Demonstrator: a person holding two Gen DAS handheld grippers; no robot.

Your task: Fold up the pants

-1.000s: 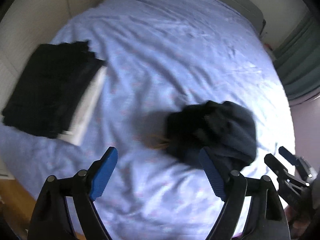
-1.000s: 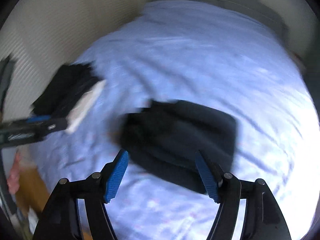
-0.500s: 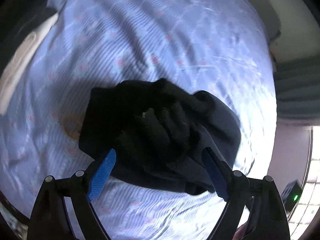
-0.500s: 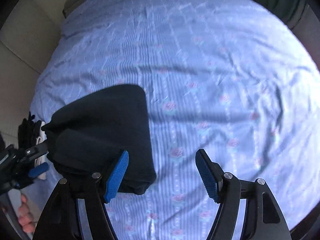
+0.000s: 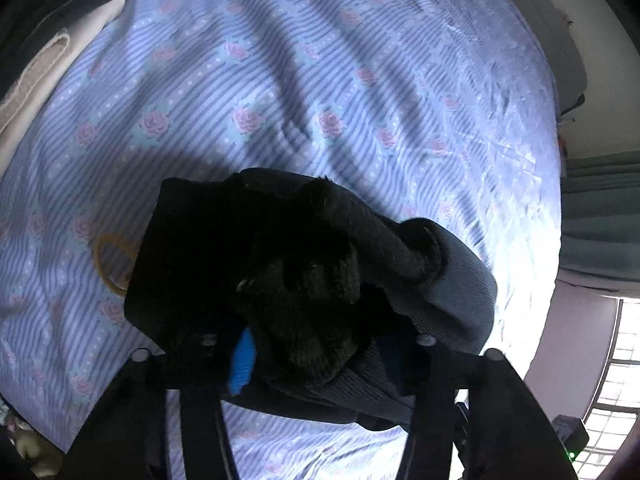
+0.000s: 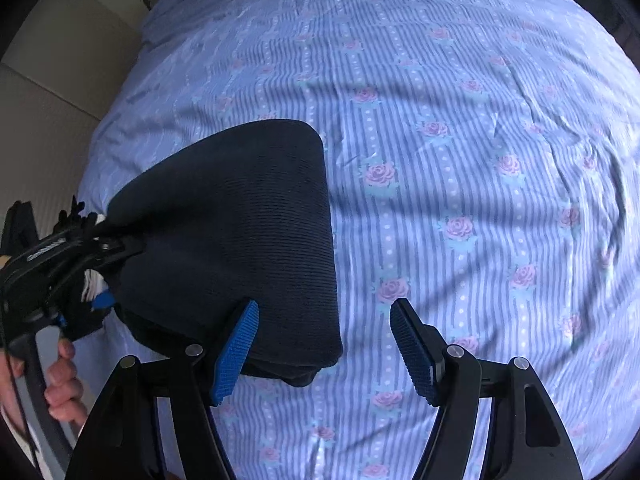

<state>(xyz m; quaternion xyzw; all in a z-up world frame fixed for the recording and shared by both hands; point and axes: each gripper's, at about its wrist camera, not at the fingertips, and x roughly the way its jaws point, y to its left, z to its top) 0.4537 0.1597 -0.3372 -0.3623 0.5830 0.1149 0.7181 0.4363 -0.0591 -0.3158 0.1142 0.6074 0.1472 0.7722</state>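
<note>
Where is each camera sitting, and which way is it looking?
Left wrist: sits on the left gripper, looking down at the dark pants its closing jaws enclose.
Right wrist: sits on the open right gripper, looking down at the bedsheet; a hand shows.
Both see the pants and sheet.

Both cams ride on the handheld grippers, tilted steeply down, up close to the lilac striped bedsheet with pink roses (image 5: 280,92). The left view sits right over the bunched dark knit pants (image 5: 304,280); the right view catches the same pants (image 6: 248,232) from their right side.
</note>
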